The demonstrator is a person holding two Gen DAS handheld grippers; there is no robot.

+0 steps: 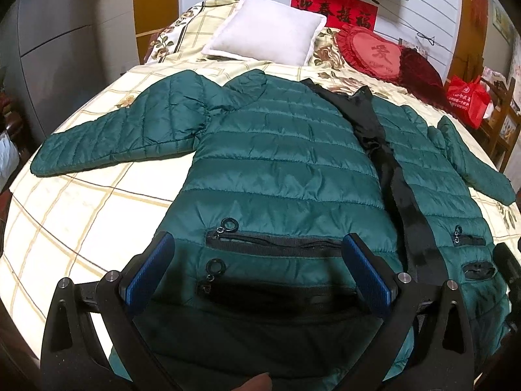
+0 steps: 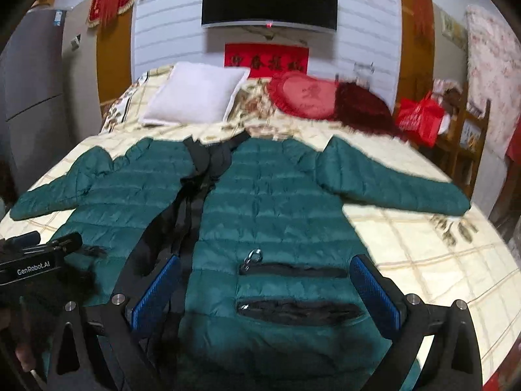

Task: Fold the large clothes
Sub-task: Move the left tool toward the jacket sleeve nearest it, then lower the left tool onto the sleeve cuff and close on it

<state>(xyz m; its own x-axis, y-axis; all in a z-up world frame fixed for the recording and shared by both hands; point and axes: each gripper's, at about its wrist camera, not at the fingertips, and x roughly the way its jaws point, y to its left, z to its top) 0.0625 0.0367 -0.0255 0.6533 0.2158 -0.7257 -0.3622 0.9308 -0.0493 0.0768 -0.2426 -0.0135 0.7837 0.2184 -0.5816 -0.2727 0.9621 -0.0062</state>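
- Lying front-up on the bed point(image 1: 81, 202), a dark green quilted jacket point(image 1: 280, 163) is spread flat with its hem toward the cameras and collar toward the pillows
- Both sleeves stretch out to the sides; the front is open, showing a black lining strip point(image 1: 407, 202) down the middle
- The left hand-held gripper point(image 1: 257, 260) hovers over the hem on the jacket's left half, blue-padded fingers point(image 1: 146, 270) wide apart, nothing between them; two zip pockets point(image 1: 273, 244) lie in the gap
- The right hand-held gripper point(image 2: 265, 288) hangs over the other half near the hem, fingers point(image 2: 374, 290) likewise spread and empty
- A white pillow point(image 1: 267, 31) and a red heart cushion point(image 1: 374, 50) sit at the head of the bed, a television point(image 2: 268, 0) on the wall above
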